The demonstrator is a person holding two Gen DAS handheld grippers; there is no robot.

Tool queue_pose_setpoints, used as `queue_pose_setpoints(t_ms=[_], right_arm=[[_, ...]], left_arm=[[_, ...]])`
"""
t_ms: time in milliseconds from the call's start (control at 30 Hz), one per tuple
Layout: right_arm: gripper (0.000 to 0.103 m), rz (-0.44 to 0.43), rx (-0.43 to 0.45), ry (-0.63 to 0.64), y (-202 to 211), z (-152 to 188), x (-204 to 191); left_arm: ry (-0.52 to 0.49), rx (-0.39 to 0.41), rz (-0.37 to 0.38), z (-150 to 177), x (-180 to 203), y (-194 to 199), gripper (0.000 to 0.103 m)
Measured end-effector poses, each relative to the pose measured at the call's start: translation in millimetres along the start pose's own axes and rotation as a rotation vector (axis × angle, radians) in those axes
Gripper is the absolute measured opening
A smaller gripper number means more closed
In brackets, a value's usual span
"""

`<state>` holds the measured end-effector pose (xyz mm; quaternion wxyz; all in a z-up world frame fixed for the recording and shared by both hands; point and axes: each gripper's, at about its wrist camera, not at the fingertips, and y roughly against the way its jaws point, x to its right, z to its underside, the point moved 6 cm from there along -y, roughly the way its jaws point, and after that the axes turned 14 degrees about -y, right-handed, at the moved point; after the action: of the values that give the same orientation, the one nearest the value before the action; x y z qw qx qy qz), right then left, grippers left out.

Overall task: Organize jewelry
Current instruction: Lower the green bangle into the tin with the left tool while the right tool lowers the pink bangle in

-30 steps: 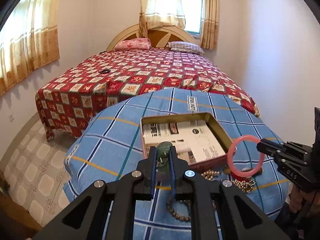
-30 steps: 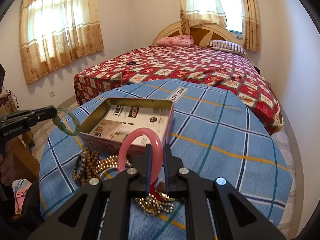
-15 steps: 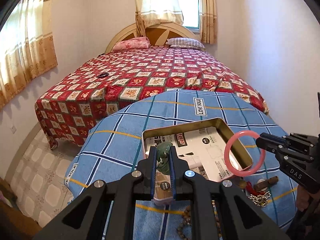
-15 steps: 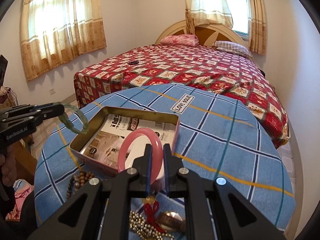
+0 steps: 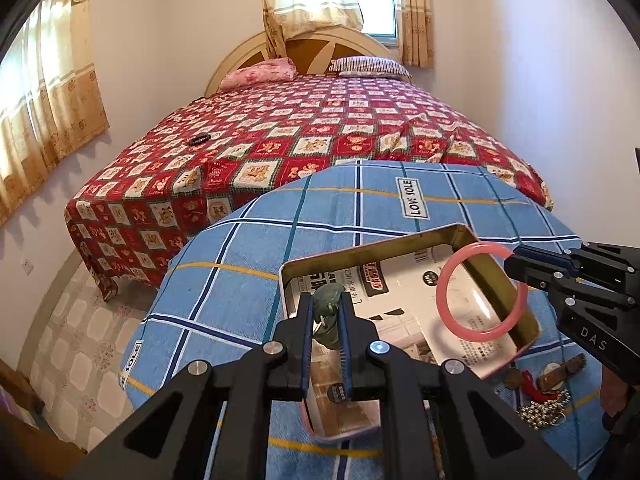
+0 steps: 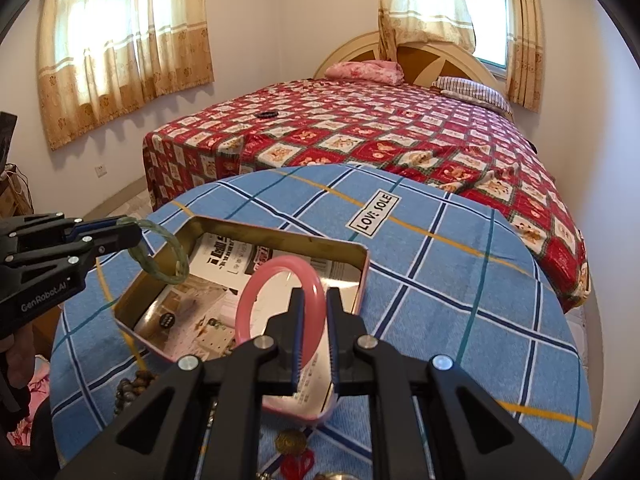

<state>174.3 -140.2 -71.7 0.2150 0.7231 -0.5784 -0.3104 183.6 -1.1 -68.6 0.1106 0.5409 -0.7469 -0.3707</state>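
While both bangles hang above shallow rectangular metal tin (image 6: 362,276) at desk (image 6: 460,280) centre: left gripper (image 5: 326,312) clamps green jade bangle (image 6: 160,250), right gripper (image 6: 314,316) clamps pink plastic bangle (image 5: 480,286). Risk: release from height, bangles collide, jade chips or bounces over tin rim.

A blue checked cloth (image 5: 248,280) with a "LOVE SOLE" label (image 6: 374,215) covers the round worktop. Behind it stands a bed (image 5: 320,136) under a red patterned quilt, a small dark object (image 5: 199,139) lying on it. A pink pillow (image 5: 258,74) and a striped pillow (image 5: 370,65) rest against the arched wooden headboard (image 6: 440,54). Beige curtains (image 6: 120,40) hang at the windows; the floor (image 5: 68,344) is tiled.
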Motion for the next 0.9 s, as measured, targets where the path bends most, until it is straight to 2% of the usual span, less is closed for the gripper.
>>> queue_pose_setpoints(t_ms=[333, 700, 800, 867, 900], right_arm=[[0.012, 0.046, -0.033, 0.020, -27, 0, 3], [0.012, 0.096, -0.026, 0.049, -36, 1, 5], [0.012, 0.104, -0.028, 0.050, -40, 0, 6], [0.013, 0.111, -0.028, 0.052, -42, 0, 7], [0.013, 0.115, -0.027, 0.055, -42, 0, 7]], left_arm=[[-0.035, -0.043, -0.033, -3, -4, -25, 0.011], [-0.067, -0.069, -0.059, -2, -3, -42, 0.012], [-0.085, -0.069, -0.064, -3, 0, -43, 0.016], [-0.102, -0.073, -0.082, -4, 3, -43, 0.026], [-0.104, -0.073, -0.093, -5, 3, -42, 0.035]])
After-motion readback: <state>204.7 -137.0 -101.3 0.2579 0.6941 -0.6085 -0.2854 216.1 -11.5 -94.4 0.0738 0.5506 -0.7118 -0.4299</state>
